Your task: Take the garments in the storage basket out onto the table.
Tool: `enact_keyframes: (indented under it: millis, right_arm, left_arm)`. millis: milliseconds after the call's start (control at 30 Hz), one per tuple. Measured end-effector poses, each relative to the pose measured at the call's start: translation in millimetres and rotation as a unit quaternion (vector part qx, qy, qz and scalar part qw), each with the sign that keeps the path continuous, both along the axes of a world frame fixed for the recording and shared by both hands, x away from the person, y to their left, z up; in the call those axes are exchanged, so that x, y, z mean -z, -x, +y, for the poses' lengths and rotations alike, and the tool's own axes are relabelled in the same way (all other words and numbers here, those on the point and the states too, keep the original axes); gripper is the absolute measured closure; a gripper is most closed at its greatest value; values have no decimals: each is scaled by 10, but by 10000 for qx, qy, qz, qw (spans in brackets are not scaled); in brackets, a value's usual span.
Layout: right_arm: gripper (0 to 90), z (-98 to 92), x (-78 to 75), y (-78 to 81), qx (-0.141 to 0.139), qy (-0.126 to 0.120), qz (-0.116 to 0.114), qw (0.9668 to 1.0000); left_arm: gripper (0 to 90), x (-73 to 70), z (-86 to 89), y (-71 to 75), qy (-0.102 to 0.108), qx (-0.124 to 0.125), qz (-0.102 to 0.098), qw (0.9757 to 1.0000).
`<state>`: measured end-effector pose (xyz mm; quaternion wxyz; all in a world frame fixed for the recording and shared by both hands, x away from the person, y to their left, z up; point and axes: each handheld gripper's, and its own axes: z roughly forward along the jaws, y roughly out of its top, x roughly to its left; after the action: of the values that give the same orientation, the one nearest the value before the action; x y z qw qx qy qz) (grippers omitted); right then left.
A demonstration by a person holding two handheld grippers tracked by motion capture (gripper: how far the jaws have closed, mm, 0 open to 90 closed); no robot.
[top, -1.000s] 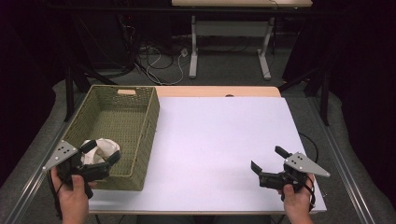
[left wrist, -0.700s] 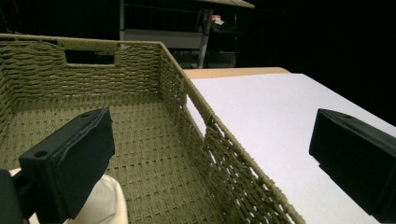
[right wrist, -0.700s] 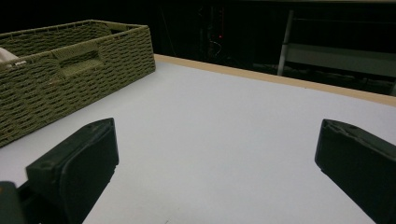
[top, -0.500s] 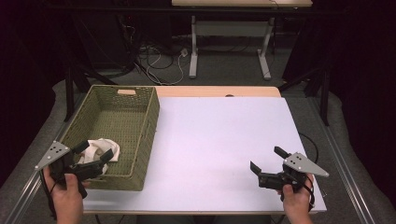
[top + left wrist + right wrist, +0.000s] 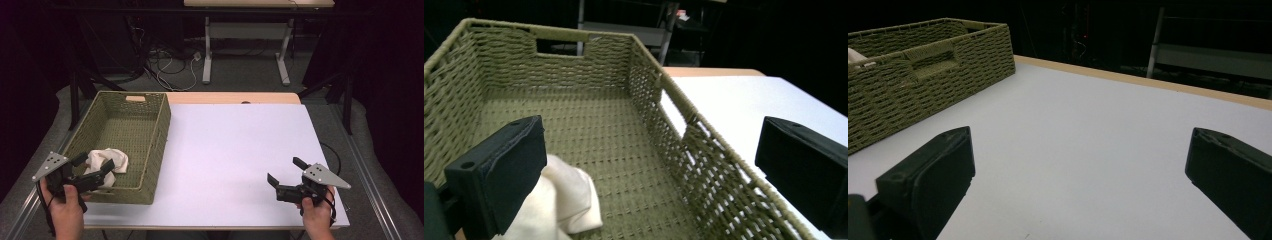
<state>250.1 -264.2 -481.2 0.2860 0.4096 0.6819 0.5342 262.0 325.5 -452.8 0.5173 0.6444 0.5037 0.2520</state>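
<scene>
- The left gripper (image 5: pixel 93 166) is hovering at the near end of the basket (image 5: pixel 150 145), its jaws spread wide and empty.
- The cream cloth (image 5: pixel 106 164) is lying crumpled in the basket's near left corner; its long axis is unclear.
- The basket is running lengthwise away from the person along the desk's (image 5: pixel 235 150) left edge.
- The right gripper (image 5: pixel 286 171) is resting near the desk's near right corner, jaws released.

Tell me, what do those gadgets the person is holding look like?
Each hand grips a black handheld tool. The left claw and the right claw each end in two blocky black jaws with flat faces. On top of each sits a grey three-cornered metal plate dotted with small holes. A thin black cable trails back from each past the wrist. No sleeves reach the forearms.
</scene>
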Motion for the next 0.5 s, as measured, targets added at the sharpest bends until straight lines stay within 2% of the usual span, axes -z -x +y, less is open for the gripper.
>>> enact_keyframes:
  millis: [133, 233, 300, 433, 500]
  right_arm:
    - [0, -2, -1, -1, -32, 8, -9, 10000]
    - [0, -13, -15, 0, 23, -22, -37, 10000]
    - [0, -27, -26, -4, 43, -26, -17, 10000]
    - [0, -43, -41, -1, 72, -56, 29, 10000]
    - [0, -63, -51, -6, 89, -49, -26, 9999]
  left_arm:
    - [6, -42, 41, -2, -130, -91, 167, 9997]
    - [6, -103, 49, -2, -397, -143, 253, 9988]
    - [6, -125, 54, -15, -460, -86, 342, 9983]
    - [6, -165, 58, -64, -430, 87, 492, 9978]
    - [6, -179, 49, -87, -476, 105, 534, 9974]
